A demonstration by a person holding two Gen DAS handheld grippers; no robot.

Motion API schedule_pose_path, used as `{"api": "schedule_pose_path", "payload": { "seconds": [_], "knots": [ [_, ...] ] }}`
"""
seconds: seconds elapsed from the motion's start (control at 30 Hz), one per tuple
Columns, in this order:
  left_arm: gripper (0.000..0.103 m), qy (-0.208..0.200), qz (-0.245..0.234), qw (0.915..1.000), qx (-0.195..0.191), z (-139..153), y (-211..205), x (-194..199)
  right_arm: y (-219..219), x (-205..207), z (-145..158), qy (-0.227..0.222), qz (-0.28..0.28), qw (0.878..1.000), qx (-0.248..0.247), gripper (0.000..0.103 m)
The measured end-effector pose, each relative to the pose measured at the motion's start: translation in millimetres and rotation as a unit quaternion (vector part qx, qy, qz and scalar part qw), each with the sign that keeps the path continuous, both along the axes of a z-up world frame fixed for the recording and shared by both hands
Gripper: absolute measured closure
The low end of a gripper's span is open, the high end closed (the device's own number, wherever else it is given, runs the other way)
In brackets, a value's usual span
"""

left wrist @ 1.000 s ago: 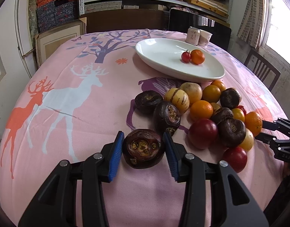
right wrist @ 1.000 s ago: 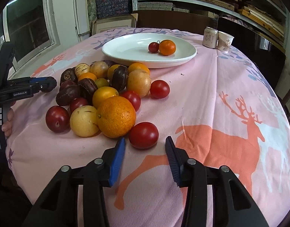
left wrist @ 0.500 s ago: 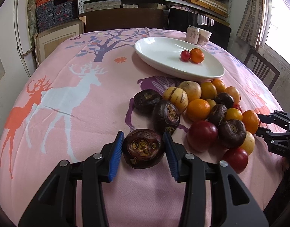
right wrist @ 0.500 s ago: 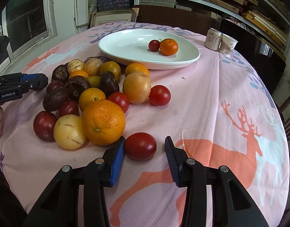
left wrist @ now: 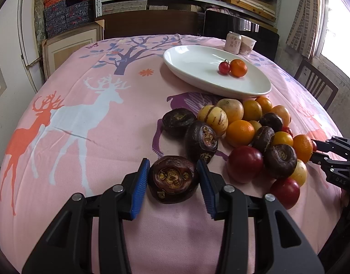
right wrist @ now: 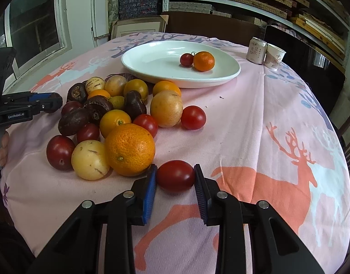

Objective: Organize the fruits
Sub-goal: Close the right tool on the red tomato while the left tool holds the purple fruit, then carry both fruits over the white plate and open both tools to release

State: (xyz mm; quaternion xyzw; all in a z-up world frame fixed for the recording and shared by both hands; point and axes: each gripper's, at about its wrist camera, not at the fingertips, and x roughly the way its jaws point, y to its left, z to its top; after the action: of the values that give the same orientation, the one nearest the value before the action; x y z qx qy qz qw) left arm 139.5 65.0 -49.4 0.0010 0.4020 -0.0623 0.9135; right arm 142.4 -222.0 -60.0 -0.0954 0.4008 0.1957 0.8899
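A dark purple fruit (left wrist: 172, 180) rests on the pink tablecloth with my left gripper (left wrist: 173, 161) shut on it, both blue pads against its sides. My right gripper (right wrist: 175, 166) is closing its jaws on a red tomato (right wrist: 175, 176), and both pads touch it. That tomato lies just right of a large orange (right wrist: 130, 148) at the near end of the fruit pile (left wrist: 243, 127). Behind the pile, a white oval plate (left wrist: 197, 54) holds a small tomato (left wrist: 224, 67) and a tangerine (left wrist: 238, 67).
A drink can (left wrist: 233, 42) and a paper cup (left wrist: 247, 45) stand behind the plate at the table's far edge. A wooden chair (left wrist: 316, 84) is at the right side. Shelves and boxes fill the back wall. The cloth left of the pile is bare.
The right gripper's jaws have closed in from both sides until they touch the red tomato. The left gripper and its dark fruit look the same.
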Motion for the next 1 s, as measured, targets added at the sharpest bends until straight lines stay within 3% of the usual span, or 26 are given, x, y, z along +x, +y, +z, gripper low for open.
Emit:
{"api": "schedule_pose_path", "payload": {
  "seconds": [0.33, 1.0],
  "knots": [
    [0.061, -0.003, 0.0, 1.0, -0.002, 2.3, -0.1, -2.4, -13.2, -4.1, -0.2, 0.005, -0.006, 0.999, 0.034, 0.071],
    [0.061, -0.003, 0.0, 1.0, -0.001, 3.4, -0.5, -3.5, -20.3, -5.0, 0.4, 0.002, -0.014, 0.998, 0.053, 0.071]
  ]
}}
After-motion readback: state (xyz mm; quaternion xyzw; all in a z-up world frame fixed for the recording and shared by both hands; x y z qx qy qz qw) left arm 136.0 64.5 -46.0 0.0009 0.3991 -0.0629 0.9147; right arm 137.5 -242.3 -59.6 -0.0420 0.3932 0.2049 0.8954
